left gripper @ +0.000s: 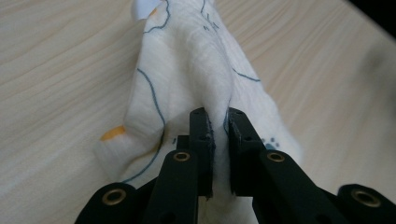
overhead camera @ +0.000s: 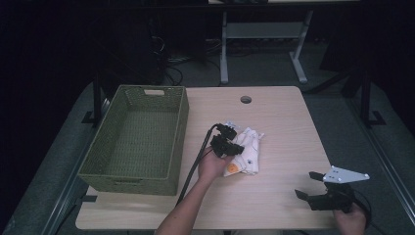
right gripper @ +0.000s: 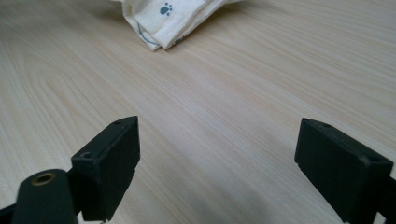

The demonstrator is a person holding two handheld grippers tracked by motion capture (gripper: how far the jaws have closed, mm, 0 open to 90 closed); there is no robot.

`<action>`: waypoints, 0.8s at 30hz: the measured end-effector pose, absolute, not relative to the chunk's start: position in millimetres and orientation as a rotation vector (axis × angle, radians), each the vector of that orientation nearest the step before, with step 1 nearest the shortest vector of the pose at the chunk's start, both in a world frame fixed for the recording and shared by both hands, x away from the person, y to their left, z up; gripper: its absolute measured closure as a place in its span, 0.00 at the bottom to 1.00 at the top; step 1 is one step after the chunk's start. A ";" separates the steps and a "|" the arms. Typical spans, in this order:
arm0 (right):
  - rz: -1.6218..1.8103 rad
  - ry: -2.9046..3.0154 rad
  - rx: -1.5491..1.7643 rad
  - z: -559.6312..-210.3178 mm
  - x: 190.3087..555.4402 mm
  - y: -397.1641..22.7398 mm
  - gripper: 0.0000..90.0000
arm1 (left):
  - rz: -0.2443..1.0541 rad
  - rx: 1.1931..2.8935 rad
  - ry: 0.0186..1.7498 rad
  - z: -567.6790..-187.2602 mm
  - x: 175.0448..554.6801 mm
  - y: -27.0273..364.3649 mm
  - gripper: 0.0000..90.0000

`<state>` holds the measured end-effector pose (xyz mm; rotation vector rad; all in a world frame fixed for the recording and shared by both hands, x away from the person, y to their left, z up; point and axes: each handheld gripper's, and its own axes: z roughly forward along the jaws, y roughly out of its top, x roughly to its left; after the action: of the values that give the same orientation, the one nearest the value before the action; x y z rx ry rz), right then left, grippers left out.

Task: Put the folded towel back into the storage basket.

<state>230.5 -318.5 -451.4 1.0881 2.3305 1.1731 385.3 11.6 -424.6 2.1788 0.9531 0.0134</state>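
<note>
A white folded cloth with blue line prints, paw marks and orange spots lies near the middle of the wooden table. My left gripper sits on its left part, shut on a raised fold of the cloth. The pinched ridge runs up between the two black jaws in the left gripper view, where the gripper holds it. My right gripper rests open near the table's front right, nothing between its jaws. In the right gripper view this gripper faces bare wood, with a corner of the cloth farther off.
A green woven basket stands empty on the table's left side, close to the left hand. A round cable hole sits at the table's back middle. Beyond the far edge are desk legs and cables on the floor.
</note>
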 end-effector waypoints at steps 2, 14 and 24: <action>1.182 2.323 1.092 -450.8 229.9 -319.7 0.15 | 0.001 2.156 0.941 -417.9 383.0 15.6 0.91; 1.215 2.289 1.101 -449.4 228.3 -323.1 0.15 | -0.190 2.016 0.893 -390.0 369.3 34.2 0.91; 1.248 2.277 1.117 -450.2 228.8 -326.6 0.15 | -0.303 2.040 0.858 -389.5 360.7 39.1 0.91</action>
<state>228.8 -326.6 -450.2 1.1173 2.2768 1.2484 360.7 39.1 -389.5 2.0398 0.8578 -0.3030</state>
